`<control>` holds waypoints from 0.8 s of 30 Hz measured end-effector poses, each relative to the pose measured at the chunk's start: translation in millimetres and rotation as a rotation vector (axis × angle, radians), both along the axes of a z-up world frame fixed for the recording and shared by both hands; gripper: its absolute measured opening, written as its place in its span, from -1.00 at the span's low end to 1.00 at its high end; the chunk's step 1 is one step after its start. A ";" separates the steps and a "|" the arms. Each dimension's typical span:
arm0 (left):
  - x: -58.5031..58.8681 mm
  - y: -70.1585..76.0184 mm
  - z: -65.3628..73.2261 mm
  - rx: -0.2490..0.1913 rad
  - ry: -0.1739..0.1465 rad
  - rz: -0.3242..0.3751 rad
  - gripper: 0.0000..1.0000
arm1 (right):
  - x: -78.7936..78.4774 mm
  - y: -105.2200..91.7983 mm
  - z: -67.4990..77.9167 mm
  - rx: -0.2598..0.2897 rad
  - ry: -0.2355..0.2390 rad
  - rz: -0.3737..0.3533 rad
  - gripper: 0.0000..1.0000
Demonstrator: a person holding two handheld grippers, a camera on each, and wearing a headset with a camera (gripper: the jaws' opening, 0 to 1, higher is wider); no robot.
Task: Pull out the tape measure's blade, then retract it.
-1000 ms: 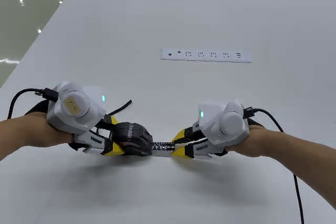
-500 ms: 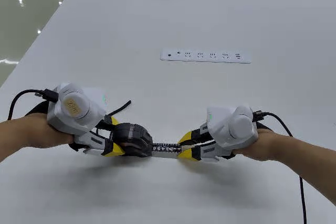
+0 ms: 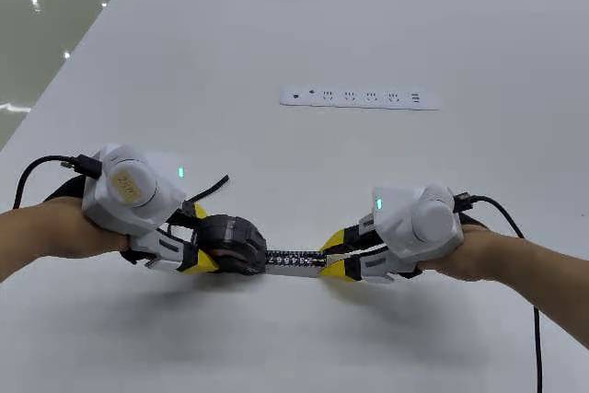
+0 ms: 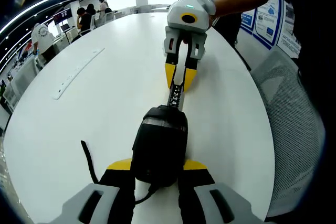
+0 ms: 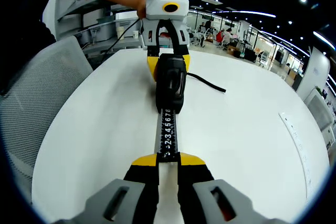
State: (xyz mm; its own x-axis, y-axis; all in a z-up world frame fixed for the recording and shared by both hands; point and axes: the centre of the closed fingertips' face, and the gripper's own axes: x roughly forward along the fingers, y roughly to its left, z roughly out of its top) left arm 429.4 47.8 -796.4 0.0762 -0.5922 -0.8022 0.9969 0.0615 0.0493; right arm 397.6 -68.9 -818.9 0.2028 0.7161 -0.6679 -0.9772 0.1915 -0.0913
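case: tape measure case (image 3: pixel 230 244) looks rigid w/ some heft. Grab across the flat sides, shouldn't crush.
blade: blade (image 3: pixel 294 260) is thin springy steel, prob slick. Take it at the tip and pull straight or it kinks.
L: left gripper (image 3: pixel 202 238) clamped on the case, which sits on table (image 3: pixel 368 25).
R: right gripper (image 3: pixel 331 255) pinched on the blade tip.
pos: case at near side of table, short blade run btw grippers.

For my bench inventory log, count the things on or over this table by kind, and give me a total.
Tape measure: 1
Power strip: 1
Grippers: 2 (left gripper, right gripper)
Total: 4
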 end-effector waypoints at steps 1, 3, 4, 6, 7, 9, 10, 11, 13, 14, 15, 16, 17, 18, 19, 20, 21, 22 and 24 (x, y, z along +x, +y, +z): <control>0.0 0.0 -0.1 0.000 0.000 0.001 -0.43 | -0.2 -1.5 0.1 -0.002 -0.001 -0.002 -0.79; -0.2 0.7 -0.2 0.004 0.000 0.002 -0.43 | -1.3 -3.5 0.5 -0.001 0.001 -0.003 -0.79; -0.2 0.4 -0.2 0.003 -0.002 0.001 -0.43 | -1.2 -5.4 0.6 -0.002 0.000 -0.002 -0.79; 0.1 -0.1 -0.2 -0.003 0.001 0.004 -0.43 | -0.9 -8.0 0.3 -0.003 0.001 -0.006 -0.79; 0.3 -0.2 -0.3 -0.004 0.002 0.004 -0.43 | -1.3 -8.7 0.0 -0.003 0.002 -0.007 -0.79; 0.5 -0.5 -0.4 -0.004 0.004 0.002 -0.43 | -2.5 -10.7 -0.7 -0.007 0.003 -0.008 -0.79; 0.6 -0.5 -0.5 -0.004 0.004 0.002 -0.43 | -2.6 -11.5 -0.4 -0.006 0.004 -0.009 -0.79; 0.6 -0.6 -0.6 -0.004 0.004 0.003 -0.43 | -2.6 -12.8 -0.1 -0.006 0.004 -0.010 -0.79; 0.7 -0.6 -0.6 -0.005 0.004 0.004 -0.43 | -2.3 -14.3 -0.3 -0.006 0.003 -0.010 -0.79; 0.6 -0.7 -0.6 -0.006 0.004 0.005 -0.43 | -2.2 -15.5 -0.5 -0.006 0.004 -0.011 -0.79; 0.5 -0.8 -0.5 -0.006 0.004 0.006 -0.43 | -2.8 -16.4 -0.7 -0.006 0.004 -0.011 -0.79; 0.5 -0.8 -0.5 -0.006 0.005 0.005 -0.43 | -3.1 -17.1 -0.7 -0.005 0.005 -0.013 -0.79; 0.4 -0.9 -0.5 -0.006 0.005 0.005 -0.43 | -3.2 -17.5 -0.7 -0.006 0.006 -0.014 -0.79; 0.3 -1.0 -0.4 -0.007 0.006 0.005 -0.43 | -3.3 -18.0 -0.7 -0.006 0.005 -0.015 -0.79; 0.2 -1.0 -0.4 -0.007 0.006 0.005 -0.43 | -3.5 -18.6 -0.4 -0.006 0.006 -0.016 -0.79; 0.1 -1.2 -0.4 -0.007 0.007 0.003 -0.43 | -4.0 -19.3 -0.2 -0.006 0.007 -0.015 -0.79; 0.0 -1.4 -0.3 -0.008 0.007 0.003 -0.43 | -3.8 -20.3 -0.3 -0.006 0.007 -0.016 -0.79; 0.0 -1.5 -0.3 -0.008 0.007 0.003 -0.43 | -3.8 -20.7 -0.4 -0.005 0.008 -0.017 -0.79; 0.1 -1.6 -0.3 -0.010 0.009 0.002 -0.43 | -3.8 -21.6 -0.7 -0.006 0.009 -0.018 -0.79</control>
